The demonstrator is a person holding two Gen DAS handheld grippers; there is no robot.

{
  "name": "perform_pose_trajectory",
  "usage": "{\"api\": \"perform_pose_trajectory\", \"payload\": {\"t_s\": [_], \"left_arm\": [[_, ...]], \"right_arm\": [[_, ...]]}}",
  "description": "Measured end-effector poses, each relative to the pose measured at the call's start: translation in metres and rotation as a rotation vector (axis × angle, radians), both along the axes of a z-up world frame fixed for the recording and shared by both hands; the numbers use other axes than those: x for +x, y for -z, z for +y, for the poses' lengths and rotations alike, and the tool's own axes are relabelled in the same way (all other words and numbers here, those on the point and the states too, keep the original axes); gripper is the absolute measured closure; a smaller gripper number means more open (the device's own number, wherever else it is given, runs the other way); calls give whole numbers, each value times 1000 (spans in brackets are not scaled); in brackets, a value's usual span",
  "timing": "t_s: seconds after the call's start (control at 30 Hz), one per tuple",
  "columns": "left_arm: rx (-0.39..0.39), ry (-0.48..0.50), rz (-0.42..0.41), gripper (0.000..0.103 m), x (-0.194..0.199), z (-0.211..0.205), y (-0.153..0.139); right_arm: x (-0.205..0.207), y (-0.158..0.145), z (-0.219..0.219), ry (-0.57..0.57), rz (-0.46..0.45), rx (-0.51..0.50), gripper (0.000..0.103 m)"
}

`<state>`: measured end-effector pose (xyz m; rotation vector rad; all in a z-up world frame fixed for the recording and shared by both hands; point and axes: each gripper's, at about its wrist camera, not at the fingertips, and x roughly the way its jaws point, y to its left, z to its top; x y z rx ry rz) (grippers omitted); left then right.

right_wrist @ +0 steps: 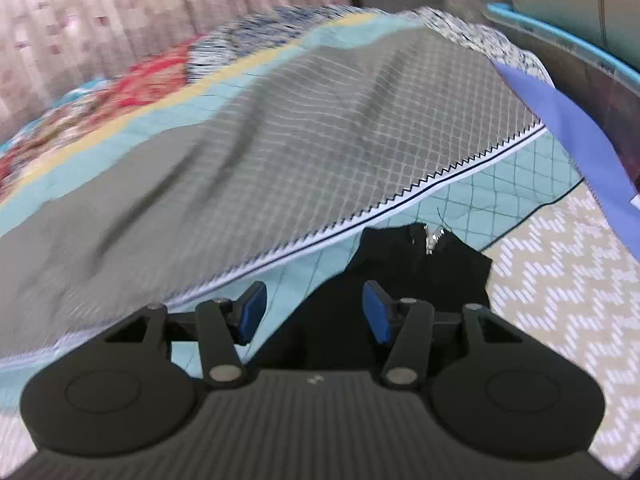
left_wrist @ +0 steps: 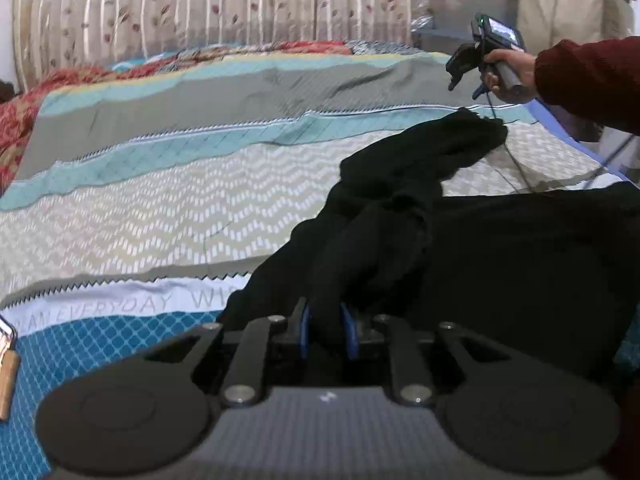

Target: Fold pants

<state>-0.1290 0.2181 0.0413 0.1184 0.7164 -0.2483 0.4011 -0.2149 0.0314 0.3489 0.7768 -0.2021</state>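
- Gathering the black pants point(left_wrist: 460, 240) on the quilt point(left_wrist: 160, 208): left gripper point(left_wrist: 326, 332) pinches a fold.
- Right gripper point(right_wrist: 314, 312), jaws apart and empty, probably must clamp the far end next.

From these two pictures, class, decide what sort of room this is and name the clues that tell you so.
Most likely a bedroom at home: a patterned quilt spread over a bed, floral curtains behind it, lidded plastic storage bins stacked beside, and black pants laid out for folding.
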Motion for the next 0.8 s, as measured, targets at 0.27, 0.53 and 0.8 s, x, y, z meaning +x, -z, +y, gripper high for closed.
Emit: {"api": "perform_pose_trajectory", "payload": {"t_s": [0.27,0.53,0.8], "left_arm": [[30,-71,23,86,12,8,3],[84,-181,-111,91,10,27,-26],[150,-319,-259,92,-16,50,-57]], "right_arm": [[44,57,-10,125,157,-113,49],[-24,5,-81,170,-55,175,95],[-162,-69,-150,215,-211,356,95]]}}
